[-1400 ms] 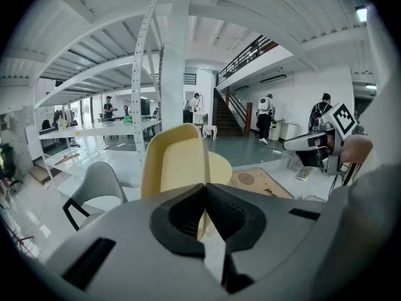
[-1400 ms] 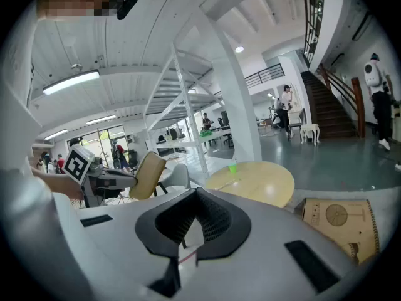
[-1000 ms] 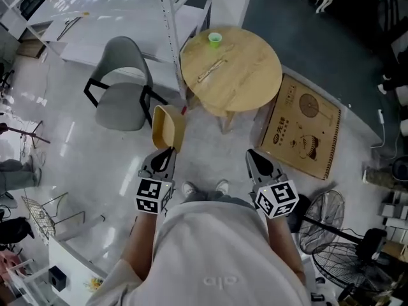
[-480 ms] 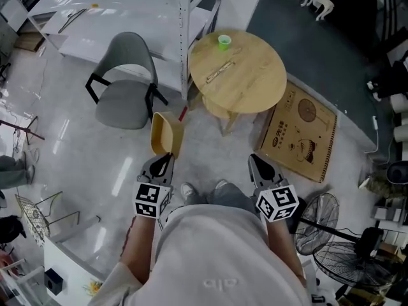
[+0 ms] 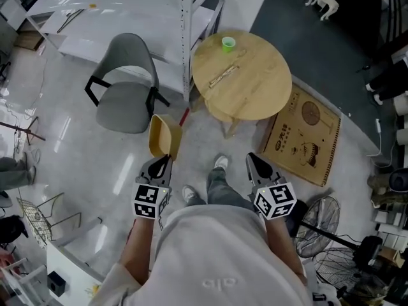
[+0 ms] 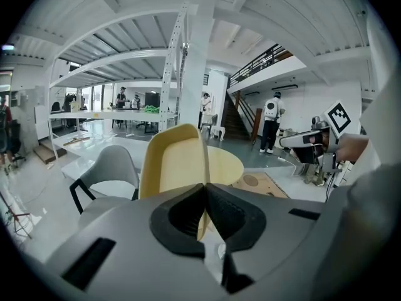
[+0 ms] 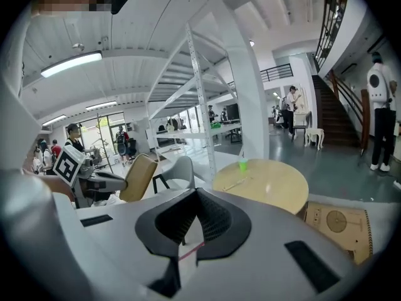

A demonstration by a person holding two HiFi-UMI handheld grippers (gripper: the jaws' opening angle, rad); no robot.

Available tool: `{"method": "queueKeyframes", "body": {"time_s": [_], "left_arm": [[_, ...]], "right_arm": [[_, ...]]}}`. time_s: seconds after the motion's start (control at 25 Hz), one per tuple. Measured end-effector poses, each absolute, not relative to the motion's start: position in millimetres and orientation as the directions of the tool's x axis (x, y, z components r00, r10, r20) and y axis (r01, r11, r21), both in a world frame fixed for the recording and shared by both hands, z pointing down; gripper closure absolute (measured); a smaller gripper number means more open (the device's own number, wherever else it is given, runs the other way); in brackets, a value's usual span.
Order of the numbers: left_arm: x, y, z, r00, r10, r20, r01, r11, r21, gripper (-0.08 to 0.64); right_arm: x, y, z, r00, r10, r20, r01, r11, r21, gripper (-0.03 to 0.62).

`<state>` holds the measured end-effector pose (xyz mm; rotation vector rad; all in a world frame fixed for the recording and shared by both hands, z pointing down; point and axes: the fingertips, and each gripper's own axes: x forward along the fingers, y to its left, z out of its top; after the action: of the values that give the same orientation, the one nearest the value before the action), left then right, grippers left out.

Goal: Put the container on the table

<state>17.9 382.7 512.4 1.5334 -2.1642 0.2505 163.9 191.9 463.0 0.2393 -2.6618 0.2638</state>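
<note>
A yellow container (image 5: 164,137) stands on edge in my left gripper (image 5: 164,160), whose jaws are shut on its rim; in the left gripper view the container (image 6: 174,165) rises straight up from the pinched jaws. The round wooden table (image 5: 245,75) stands ahead and to the right, with floor between it and the container. It also shows past the container in the left gripper view (image 6: 227,165). My right gripper (image 5: 252,157) is held beside my body, shut with nothing in it. The right gripper view shows the table (image 7: 263,182), the container (image 7: 139,177) and the left gripper (image 7: 94,184).
On the table are a green cup (image 5: 228,43) and a thin wooden strip (image 5: 224,74). A grey chair (image 5: 124,91) stands to its left, beside a white shelf post (image 5: 186,43). A printed cardboard box (image 5: 305,132) lies on the floor right of the table. Fans (image 5: 320,215) stand at the lower right.
I have stepped towards the table, one foot now forward. Both grippers moved along with me, and the container stays pinched in the left one.
</note>
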Motion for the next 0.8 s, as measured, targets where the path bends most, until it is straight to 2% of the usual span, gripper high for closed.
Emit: {"method": "queueKeyframes", "body": {"time_s": [0.48,0.8], "left_arm": [[-51.3,243.9,500.6,-0.298,-0.808,0.508,-0.924,0.378,0.059,0.538],[-81.5,133.9,496.7,-0.301,-0.774,0.558,-0.935,0.354,-0.014,0.538]], "right_arm": [[86.4,33.1,457.7,-0.904,-0.115,0.411,-0.203,0.963,-0.176,0.568],[71.8,-64.4,457.3,-0.907,-0.114,0.406,-0.202,0.962,-0.182,0.568]]}}
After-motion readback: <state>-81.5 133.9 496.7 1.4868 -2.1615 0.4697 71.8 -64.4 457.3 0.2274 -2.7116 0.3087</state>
